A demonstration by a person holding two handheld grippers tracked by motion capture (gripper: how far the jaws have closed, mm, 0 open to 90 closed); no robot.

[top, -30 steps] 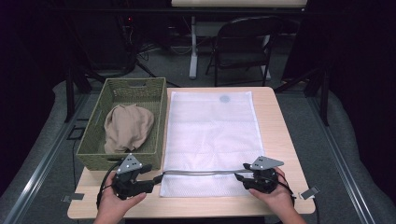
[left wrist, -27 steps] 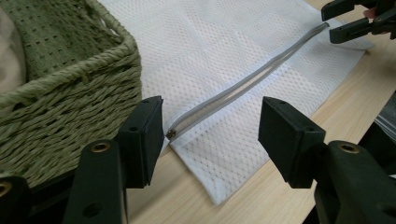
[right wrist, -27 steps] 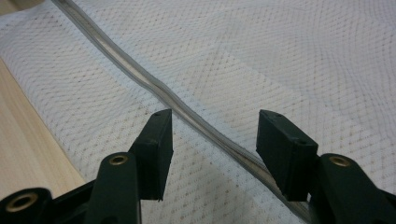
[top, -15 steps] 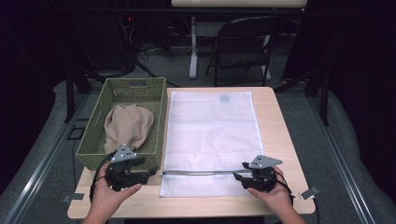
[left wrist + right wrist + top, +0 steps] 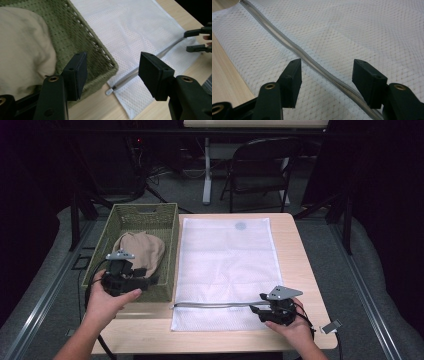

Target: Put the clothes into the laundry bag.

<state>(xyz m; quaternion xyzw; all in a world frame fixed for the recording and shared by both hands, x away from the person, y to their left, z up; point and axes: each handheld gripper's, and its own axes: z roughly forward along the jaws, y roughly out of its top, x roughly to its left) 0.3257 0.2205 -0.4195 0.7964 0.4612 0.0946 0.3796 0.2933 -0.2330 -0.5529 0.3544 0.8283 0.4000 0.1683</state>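
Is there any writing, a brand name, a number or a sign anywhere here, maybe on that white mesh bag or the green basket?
No text can be read anywhere.
The white mesh bag carries a small round grey mark near its far edge: too small and blurred to read.
The green basket and the beige cloth in it show no lettering.

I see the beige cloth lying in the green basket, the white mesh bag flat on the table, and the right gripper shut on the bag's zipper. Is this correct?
Not quite. The right gripper is open: the right gripper view shows its jaws standing apart over the zipper, pressing on nothing; they have just been opening. The beige cloth does lie in the green basket, and the white mesh bag lies flat on the table.
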